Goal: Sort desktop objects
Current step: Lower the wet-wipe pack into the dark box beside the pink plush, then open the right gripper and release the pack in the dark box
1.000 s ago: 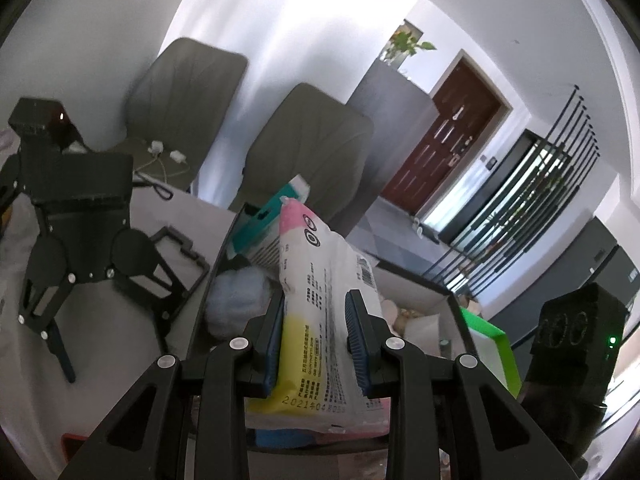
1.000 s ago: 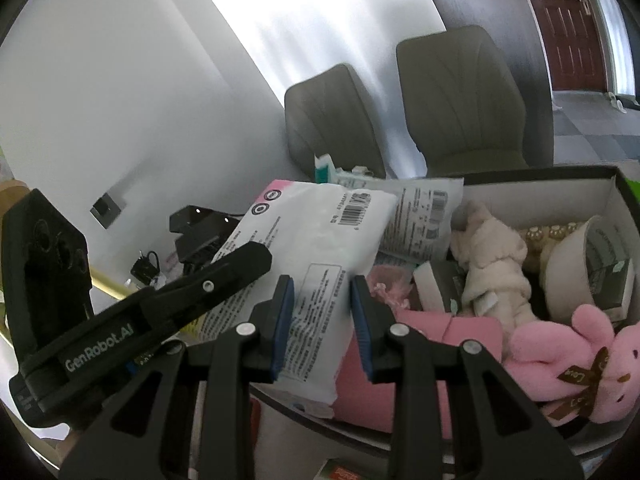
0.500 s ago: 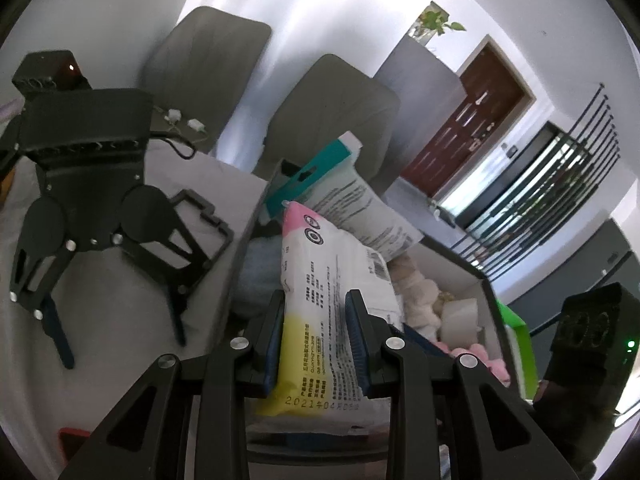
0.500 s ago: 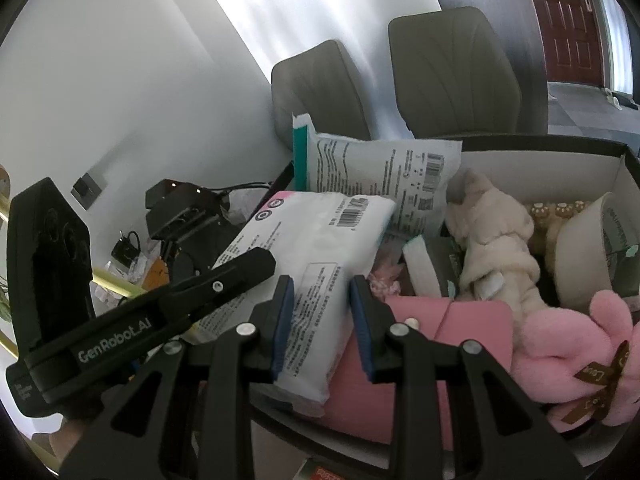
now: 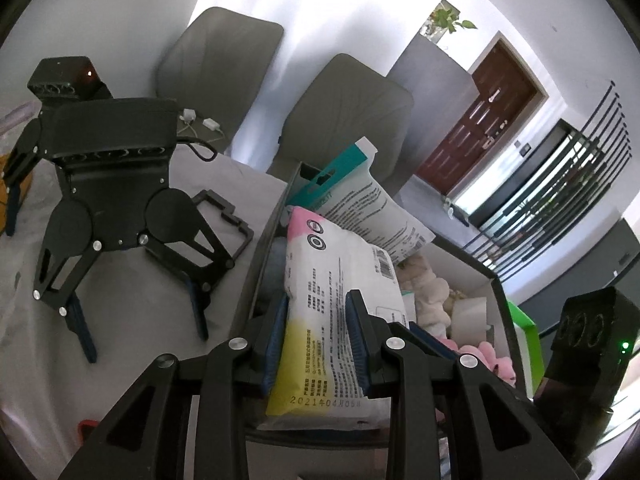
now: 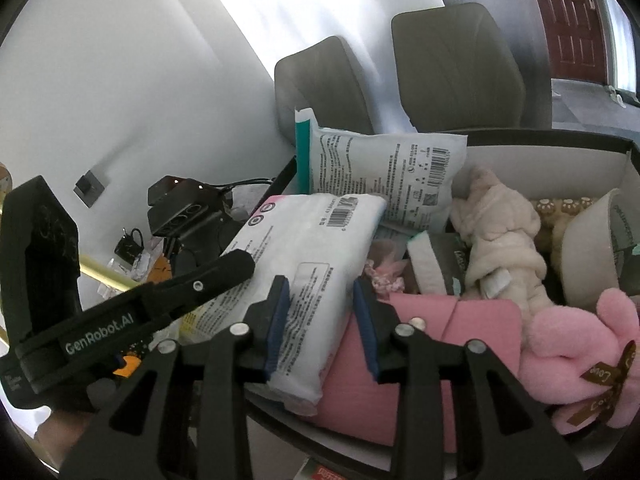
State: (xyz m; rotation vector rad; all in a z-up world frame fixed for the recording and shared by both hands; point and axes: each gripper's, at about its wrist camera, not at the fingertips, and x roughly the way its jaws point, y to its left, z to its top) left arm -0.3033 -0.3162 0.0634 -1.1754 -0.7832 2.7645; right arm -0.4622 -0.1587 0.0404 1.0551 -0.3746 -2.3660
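A white tissue pack (image 5: 336, 280) with pink and yellow ends lies tilted over the left end of a black storage box (image 5: 260, 276). My left gripper (image 5: 316, 300) is shut on its yellow end. In the right wrist view the same pack (image 6: 312, 248) sits between the jaws of my right gripper (image 6: 320, 284), which are opening; the right pad stands just off the pack's edge. The left gripper's finger (image 6: 216, 276) presses on the pack from the left. The box (image 6: 560, 136) holds a teal-and-white pack (image 6: 384, 176), a beige plush (image 6: 500, 240), a pink plush (image 6: 568, 344) and a pink pouch (image 6: 440, 340).
A spare black gripper (image 5: 108, 184) lies on the white tablecloth left of the box, with cables behind it. A tape roll (image 6: 588, 248) stands in the box's right end. A green box (image 5: 524, 320) sits beyond it. Two grey chairs (image 5: 344, 112) stand behind the table.
Both grippers tipped downward and the tissue pack sank lower over the box. The teal-and-white pack and more of the box's contents came into view. The right jaws stand slightly wider.
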